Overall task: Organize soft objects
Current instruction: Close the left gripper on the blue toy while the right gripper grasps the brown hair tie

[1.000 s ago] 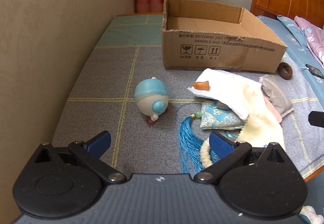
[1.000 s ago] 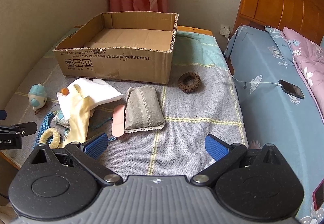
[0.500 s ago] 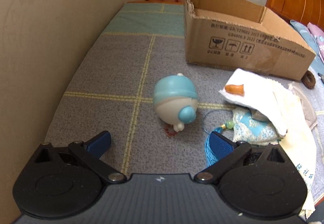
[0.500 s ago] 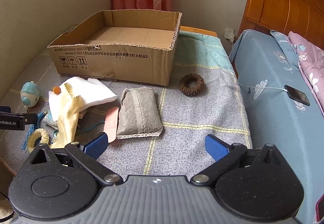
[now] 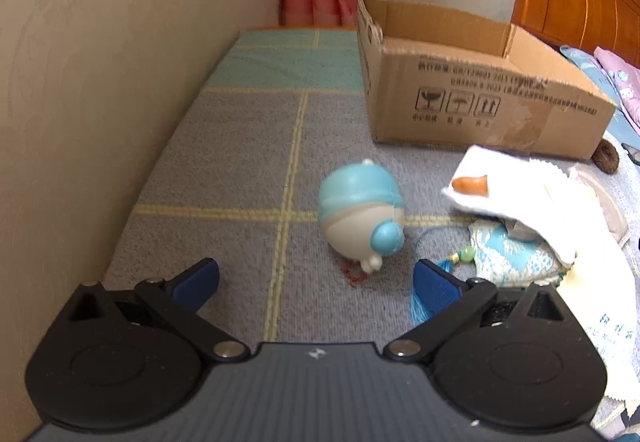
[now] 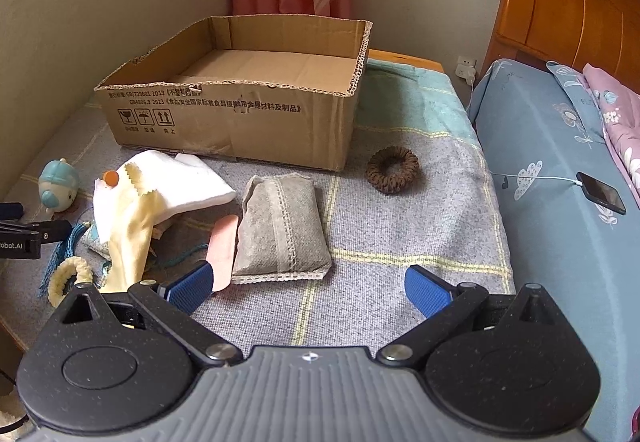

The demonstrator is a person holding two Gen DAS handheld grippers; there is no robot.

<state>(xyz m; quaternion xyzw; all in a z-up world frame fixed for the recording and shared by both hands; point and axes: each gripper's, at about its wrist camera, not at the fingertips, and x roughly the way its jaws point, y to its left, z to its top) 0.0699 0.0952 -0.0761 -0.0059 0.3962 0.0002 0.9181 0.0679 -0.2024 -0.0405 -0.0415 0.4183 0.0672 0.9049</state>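
Observation:
A round blue-and-cream toy [image 5: 362,216] [image 6: 59,184] lies on the grey mat just ahead of my open left gripper [image 5: 316,280], slightly right of its centre line. My right gripper [image 6: 308,288] is open and empty above the mat, with a grey cloth pouch [image 6: 278,228] just beyond its left finger. An empty cardboard box [image 6: 240,94] [image 5: 476,90] stands at the back. White and cream cloths [image 6: 160,190] [image 5: 528,202] are heaped over a blue patterned sachet [image 5: 512,256] with a blue tassel [image 5: 426,304]. A brown scrunchie [image 6: 393,170] lies right of the box.
A pink strip [image 6: 222,252] and a cream scrunchie [image 6: 70,278] lie near the heap, with a small orange piece [image 5: 472,185] on the white cloth. A wall [image 5: 100,82] borders the mat's left side. A bed [image 6: 560,182] with a charging phone [image 6: 600,192] is on the right.
My left gripper has moved closer to the blue toy and turned left, so the toy now sits nearer its fingers. My right gripper has advanced toward the grey pouch and box.

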